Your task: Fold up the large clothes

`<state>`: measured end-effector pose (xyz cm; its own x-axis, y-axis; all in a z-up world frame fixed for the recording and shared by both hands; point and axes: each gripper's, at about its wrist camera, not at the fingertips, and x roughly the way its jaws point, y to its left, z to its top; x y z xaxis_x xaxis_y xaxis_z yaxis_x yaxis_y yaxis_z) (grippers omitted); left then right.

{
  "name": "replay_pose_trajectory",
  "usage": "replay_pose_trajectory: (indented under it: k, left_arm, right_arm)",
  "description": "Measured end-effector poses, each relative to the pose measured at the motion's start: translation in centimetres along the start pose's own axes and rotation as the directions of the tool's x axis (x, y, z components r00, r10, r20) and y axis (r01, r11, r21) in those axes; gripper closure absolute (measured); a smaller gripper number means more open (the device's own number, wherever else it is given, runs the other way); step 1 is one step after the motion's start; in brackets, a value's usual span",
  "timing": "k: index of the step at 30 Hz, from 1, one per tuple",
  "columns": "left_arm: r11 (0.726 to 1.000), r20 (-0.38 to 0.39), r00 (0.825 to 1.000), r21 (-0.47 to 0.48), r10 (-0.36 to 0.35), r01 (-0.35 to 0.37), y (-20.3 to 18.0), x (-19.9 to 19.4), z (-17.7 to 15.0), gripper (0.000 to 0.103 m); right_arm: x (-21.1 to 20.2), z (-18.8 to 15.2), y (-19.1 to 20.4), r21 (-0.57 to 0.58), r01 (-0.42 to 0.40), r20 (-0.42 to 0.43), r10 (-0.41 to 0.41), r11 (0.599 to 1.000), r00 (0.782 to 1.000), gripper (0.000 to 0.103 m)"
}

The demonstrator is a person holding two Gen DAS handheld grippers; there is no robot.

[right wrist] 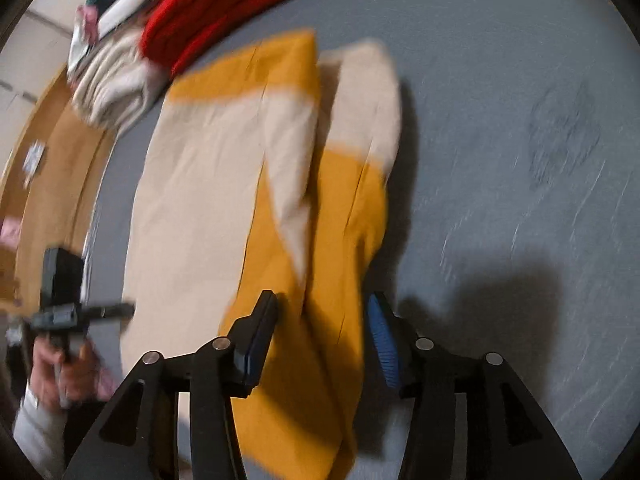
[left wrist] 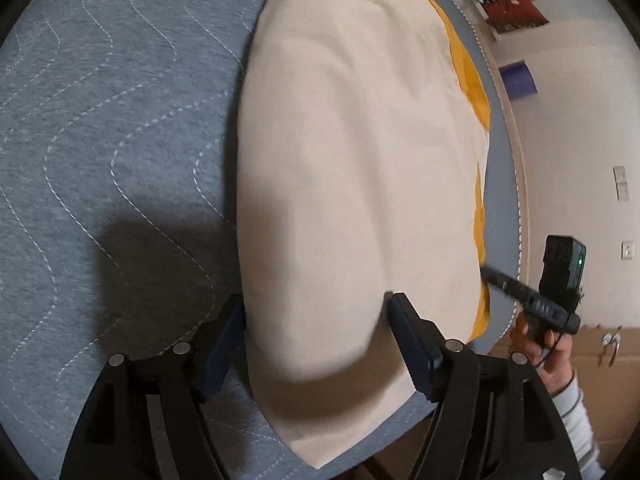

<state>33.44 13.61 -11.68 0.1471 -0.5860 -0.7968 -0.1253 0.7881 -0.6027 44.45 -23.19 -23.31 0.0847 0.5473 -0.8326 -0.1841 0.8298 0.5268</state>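
A large cream and mustard-yellow garment (left wrist: 360, 160) lies folded lengthwise on a grey quilted blanket (left wrist: 100, 120) that covers the surface, which looks like a bed.

In the left wrist view the garment fills the middle of the frame, mostly its cream side, with a thin yellow strip along its right edge. The left tool (left wrist: 316, 332) sits at the bottom centre with its jaws spread apart; the near end of the cream cloth lies between them, but the pads do not press on it. At the right edge of that frame the right hand (left wrist: 548, 356), in a pale sleeve, holds the other tool beside the garment's yellow edge.

In the right wrist view, which is blurred, the garment runs from the bottom centre toward the upper middle, with a yellow fold (right wrist: 320, 280) lying over the cream. The right tool (right wrist: 324, 320) also stands with jaws parted, the yellow fold between them and no grip on it. At the lower left of that frame the left hand (right wrist: 64, 372) holds its tool at the garment's cream edge. At the upper left a pile of clothes (right wrist: 120, 80), with a red piece (right wrist: 224, 4) on it, rests on the blanket.
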Motion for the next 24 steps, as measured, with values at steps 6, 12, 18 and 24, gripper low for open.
replay_pose_trajectory:
  k: [6,12,18,24]
  left_arm:
    - [0.997,0.021,0.998,-0.062,-0.054,0.056,-0.9,2.4,-0.7,0.036]
    - [0.999,0.006,0.999,-0.025,-0.044,0.044,-1.3,2.6,-0.8,0.041]
    - [0.999,0.021,0.999,0.011,0.032,-0.032,-0.3,1.3,-2.6,0.037]
    - [0.978,0.092,0.975,0.03,0.204,-0.208,-0.3,-1.2,-5.6,0.034]
  right_arm:
    - [0.9,-5.0,-0.1,-0.063,0.002,-0.131,-0.011,0.998,0.991,0.049]
    - [-0.6,-5.8,0.2,-0.066,0.064,-0.055,-0.068,0.996,0.996,0.056]
    - [0.7,-6.5,0.2,-0.101,0.165,-0.098,-0.174,0.981,0.98,0.077]
    - [-0.6,-8.7,0.3,-0.131,0.333,-0.033,-0.34,0.934,0.94,0.076]
